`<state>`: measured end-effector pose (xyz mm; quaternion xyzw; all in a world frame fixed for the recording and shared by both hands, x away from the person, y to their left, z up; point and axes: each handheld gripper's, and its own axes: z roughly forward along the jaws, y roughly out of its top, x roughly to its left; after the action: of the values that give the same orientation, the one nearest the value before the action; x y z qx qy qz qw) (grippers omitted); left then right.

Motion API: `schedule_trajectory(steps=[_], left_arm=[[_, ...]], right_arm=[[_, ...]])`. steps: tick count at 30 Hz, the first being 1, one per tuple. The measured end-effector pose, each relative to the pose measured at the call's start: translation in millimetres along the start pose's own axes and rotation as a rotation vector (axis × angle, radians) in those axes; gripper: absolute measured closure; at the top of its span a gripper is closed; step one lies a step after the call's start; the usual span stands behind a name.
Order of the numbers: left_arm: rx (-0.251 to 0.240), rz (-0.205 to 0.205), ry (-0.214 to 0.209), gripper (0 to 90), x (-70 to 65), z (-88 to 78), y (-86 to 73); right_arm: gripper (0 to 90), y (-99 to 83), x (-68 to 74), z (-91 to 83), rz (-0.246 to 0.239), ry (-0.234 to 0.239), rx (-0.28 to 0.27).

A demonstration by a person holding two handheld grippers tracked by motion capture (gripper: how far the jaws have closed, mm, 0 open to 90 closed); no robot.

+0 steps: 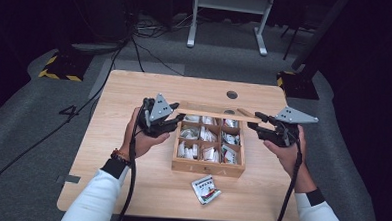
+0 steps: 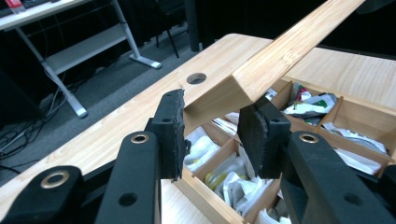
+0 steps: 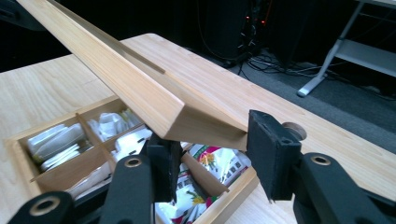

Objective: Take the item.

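Note:
A long wooden lid [image 1: 211, 112] hangs level above the open wooden box [image 1: 206, 167], whose compartments hold white tea packets. My left gripper [image 1: 176, 109] is shut on the lid's left end and my right gripper [image 1: 256, 121] on its right end. In the left gripper view the pads [image 2: 173, 130] clamp the lid [image 2: 280, 51] at its end, with the box [image 2: 205, 196] below. In the right gripper view the lid [image 3: 116, 79] sits between the jaws of my right gripper [image 3: 210, 149], over the box [image 3: 65, 170].
One loose tea packet [image 1: 206, 189] lies on the table [image 1: 135, 88] in front of the box. A round cable hole [image 1: 231, 94] is near the far edge. Cables and a desk frame [image 1: 228, 22] stand on the floor beyond.

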<state>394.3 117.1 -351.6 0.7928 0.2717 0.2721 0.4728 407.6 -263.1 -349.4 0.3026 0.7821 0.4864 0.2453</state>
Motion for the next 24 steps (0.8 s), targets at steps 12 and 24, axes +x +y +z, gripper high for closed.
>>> schedule_trajectory(steps=[12,24], left_arm=[[0.010,0.014,-0.009,60.4,-8.1,-4.9,-9.2],[0.015,0.000,-0.027,59.4,-13.4,-7.4,-18.7]], right_arm=[[55.5,-9.0,9.9,-8.3,-0.028,0.007,0.010],[54.6,-18.2,13.2,-11.2,-0.021,0.035,0.024]])
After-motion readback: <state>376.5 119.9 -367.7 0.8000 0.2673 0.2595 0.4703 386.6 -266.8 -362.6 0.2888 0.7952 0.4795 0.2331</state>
